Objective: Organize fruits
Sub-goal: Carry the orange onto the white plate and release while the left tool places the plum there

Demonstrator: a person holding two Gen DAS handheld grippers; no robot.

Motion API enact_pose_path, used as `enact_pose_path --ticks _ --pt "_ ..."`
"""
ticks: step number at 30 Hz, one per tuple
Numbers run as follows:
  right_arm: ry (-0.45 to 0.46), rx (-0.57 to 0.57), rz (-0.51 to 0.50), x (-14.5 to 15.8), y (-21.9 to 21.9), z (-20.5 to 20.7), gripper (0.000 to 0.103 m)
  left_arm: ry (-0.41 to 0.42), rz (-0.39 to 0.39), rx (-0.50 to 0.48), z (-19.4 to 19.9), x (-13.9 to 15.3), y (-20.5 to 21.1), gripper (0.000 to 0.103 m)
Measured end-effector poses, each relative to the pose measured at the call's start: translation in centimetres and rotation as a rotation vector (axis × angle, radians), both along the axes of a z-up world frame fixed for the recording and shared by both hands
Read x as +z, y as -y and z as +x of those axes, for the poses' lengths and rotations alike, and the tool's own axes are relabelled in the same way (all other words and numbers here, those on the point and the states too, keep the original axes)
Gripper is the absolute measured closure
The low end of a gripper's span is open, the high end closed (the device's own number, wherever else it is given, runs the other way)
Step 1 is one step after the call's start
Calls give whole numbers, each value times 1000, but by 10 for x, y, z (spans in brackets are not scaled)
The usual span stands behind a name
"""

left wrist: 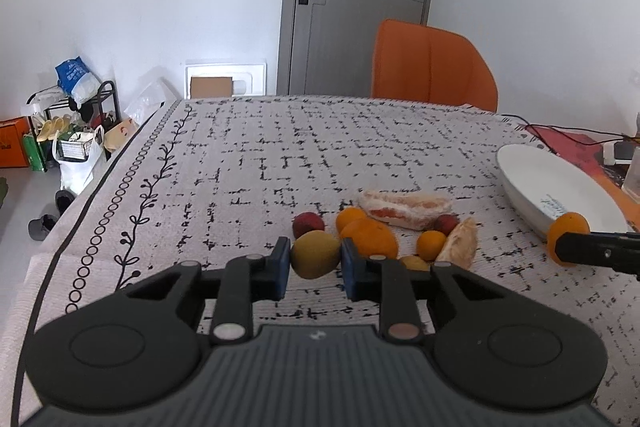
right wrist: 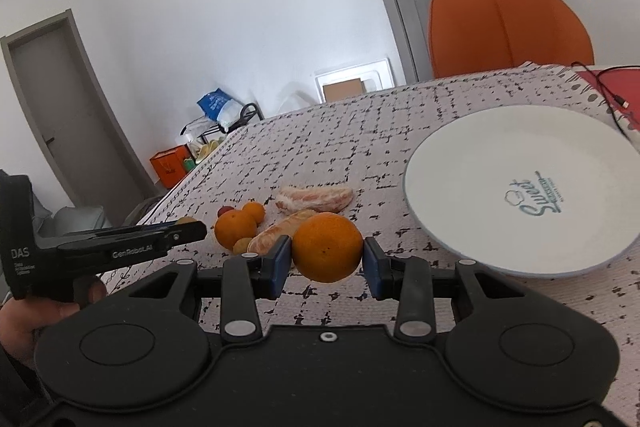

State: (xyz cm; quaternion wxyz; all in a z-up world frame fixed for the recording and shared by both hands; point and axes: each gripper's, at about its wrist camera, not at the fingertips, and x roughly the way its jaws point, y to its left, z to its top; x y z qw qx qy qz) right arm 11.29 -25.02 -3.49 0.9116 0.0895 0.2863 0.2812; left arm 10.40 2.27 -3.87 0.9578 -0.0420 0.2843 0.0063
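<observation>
My left gripper is shut on a yellow-green fruit just above the tablecloth. Behind it lie a large orange, small oranges, red fruits and peeled grapefruit segments. My right gripper is shut on an orange and holds it above the table, left of the white plate. The same gripper shows at the right edge of the left wrist view, by the plate.
An orange chair stands behind the table's far edge. Black cables and a red mat lie at the far right. The patterned tablecloth covers the table. The left edge drops to a cluttered floor.
</observation>
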Motion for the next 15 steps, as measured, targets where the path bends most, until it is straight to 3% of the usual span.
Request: enact_pose_path --ticks 15 --pt "65 -97 14 13 33 -15 66 59 -3 -78 -11 20 32 78"
